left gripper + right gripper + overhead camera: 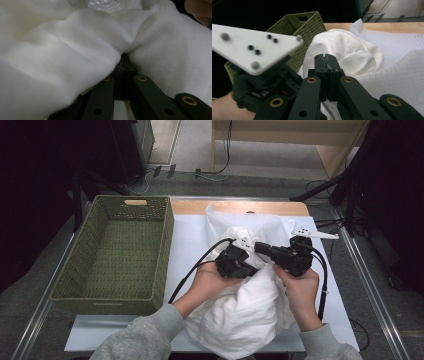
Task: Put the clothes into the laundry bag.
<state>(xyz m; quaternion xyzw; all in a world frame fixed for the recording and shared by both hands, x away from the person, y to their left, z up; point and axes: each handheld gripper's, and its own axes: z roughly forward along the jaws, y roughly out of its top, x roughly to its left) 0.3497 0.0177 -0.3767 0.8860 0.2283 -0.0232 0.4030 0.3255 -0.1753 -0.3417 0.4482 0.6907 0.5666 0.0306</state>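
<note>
With jaws closed, both grippers meet over white cloth.

Before me the surface shows a wooden strip along its far edge. A white sheet covers most of it. On its left stands a green woven basket, and a white cloth bundle lies just right of the basket.

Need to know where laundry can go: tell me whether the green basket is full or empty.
Empty. The high view shows the green basket with its bare woven floor; the white cloth lies bunched on the table beside it.
</note>
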